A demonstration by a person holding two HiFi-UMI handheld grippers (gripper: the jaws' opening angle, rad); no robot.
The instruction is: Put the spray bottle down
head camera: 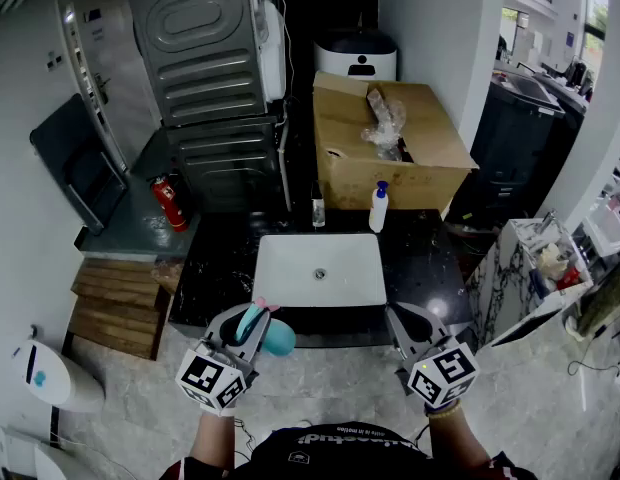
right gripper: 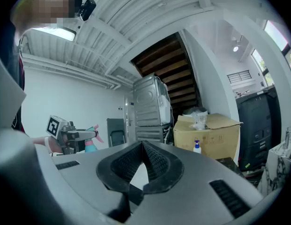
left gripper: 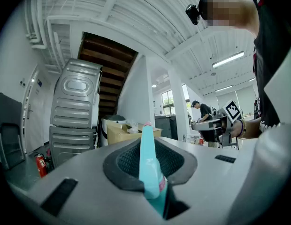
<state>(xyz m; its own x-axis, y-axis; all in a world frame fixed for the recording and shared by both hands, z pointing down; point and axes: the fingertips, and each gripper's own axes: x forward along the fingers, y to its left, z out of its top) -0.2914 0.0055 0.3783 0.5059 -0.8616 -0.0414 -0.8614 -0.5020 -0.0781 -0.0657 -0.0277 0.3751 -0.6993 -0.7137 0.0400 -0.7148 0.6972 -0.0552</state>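
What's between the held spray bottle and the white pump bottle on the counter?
Only the white sink basin, shown in the head view.

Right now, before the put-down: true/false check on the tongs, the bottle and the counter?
1. The left tongs grip the teal spray bottle. True.
2. The right tongs hold a pump bottle. False: they are shut on nothing; the pump bottle stands on the counter by the cardboard box.
3. The spray bottle already sits in the sink. False: it is in the left tongs, on the near side of the white sink.
4. A red fire extinguisher is left of the counter. True.
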